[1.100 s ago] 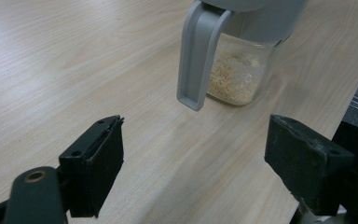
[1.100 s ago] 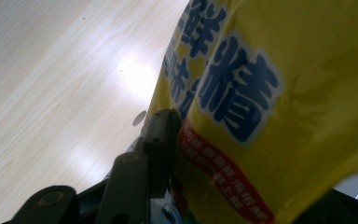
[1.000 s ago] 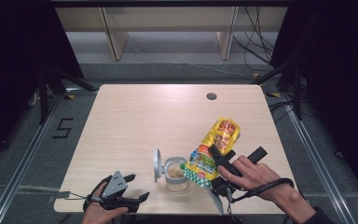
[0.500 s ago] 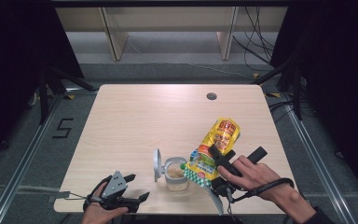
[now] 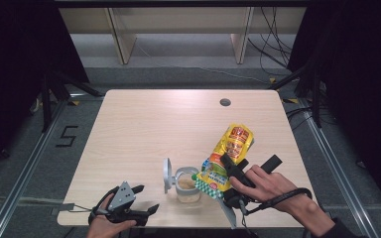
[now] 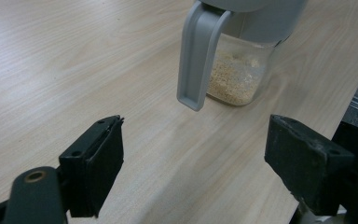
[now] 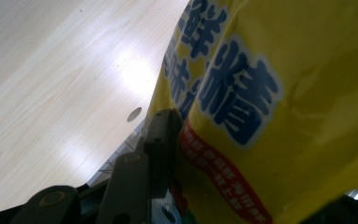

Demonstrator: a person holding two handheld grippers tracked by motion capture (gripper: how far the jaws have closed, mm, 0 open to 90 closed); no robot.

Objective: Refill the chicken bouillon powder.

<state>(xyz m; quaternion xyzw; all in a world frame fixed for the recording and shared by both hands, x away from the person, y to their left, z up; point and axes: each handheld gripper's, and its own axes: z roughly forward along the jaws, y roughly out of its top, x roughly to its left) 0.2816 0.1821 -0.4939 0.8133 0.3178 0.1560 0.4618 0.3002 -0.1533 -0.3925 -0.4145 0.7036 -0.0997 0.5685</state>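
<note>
The yellow bag [image 5: 228, 156] is held tilted above the near right part of the tabletop [image 5: 144, 124], with its lower end over the open jar [image 5: 187, 184]. I judge it is held this way so that its contents can pour into the jar. The right gripper [image 5: 230, 171] has its jaws partly closed and pressed on the bag's sides, which keeps it at this slope. The jar stands close to the near edge and already has pale grains at the bottom. Its grey lid [image 5: 167, 174] stands open on the left side, probably so the mouth stays free.

The bag carries large blue Chinese characters on yellow [image 7: 242, 93] and a red band with small writing that I cannot read.

The left gripper [image 5: 129, 208] rests at the near left edge, with its jaws wide open and nothing between them.
</note>
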